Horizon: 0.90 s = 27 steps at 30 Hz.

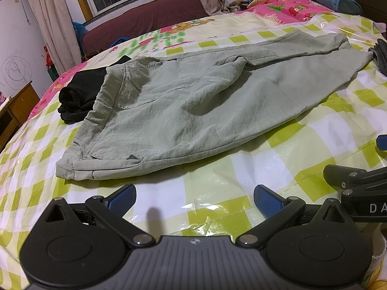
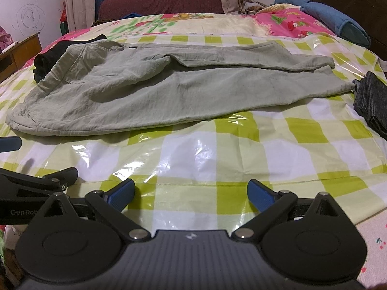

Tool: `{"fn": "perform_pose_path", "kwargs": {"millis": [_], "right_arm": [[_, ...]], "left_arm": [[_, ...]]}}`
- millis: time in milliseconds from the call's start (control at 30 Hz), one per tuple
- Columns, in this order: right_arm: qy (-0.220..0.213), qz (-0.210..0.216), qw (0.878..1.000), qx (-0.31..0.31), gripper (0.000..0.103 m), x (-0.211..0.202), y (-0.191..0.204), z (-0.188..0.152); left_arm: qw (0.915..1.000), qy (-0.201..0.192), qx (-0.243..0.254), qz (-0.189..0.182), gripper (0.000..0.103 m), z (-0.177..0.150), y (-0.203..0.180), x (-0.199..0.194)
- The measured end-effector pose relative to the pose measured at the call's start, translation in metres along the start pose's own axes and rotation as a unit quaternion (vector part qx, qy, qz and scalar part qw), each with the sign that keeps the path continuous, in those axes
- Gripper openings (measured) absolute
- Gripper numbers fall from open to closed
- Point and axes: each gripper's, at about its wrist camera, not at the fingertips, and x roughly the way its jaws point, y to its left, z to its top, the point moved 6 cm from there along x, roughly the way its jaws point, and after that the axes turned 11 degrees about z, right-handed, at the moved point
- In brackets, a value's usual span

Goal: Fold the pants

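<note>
My two blue-padded black grippers, left and right, gape empty above the glossy checked plastic sheet; beyond, the pale green cotton pants lie flat, and pinching sheet with fabric risks dragging everything.

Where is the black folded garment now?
In both views the black folded garment lies far left on the bed, partly under the waistband of the grey-green pants.
</note>
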Motion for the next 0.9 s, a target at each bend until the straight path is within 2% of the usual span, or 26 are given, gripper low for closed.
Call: {"fn": "perform_pose_path", "kwargs": {"millis": [900], "right_arm": [[0.003,-0.004,1.0,-0.003,0.099,0.0009,0.0006,-0.0006]], "left_arm": [[1.0,-0.001,0.007,0.007,0.103,0.0001,-0.0009,0.0018]]}}
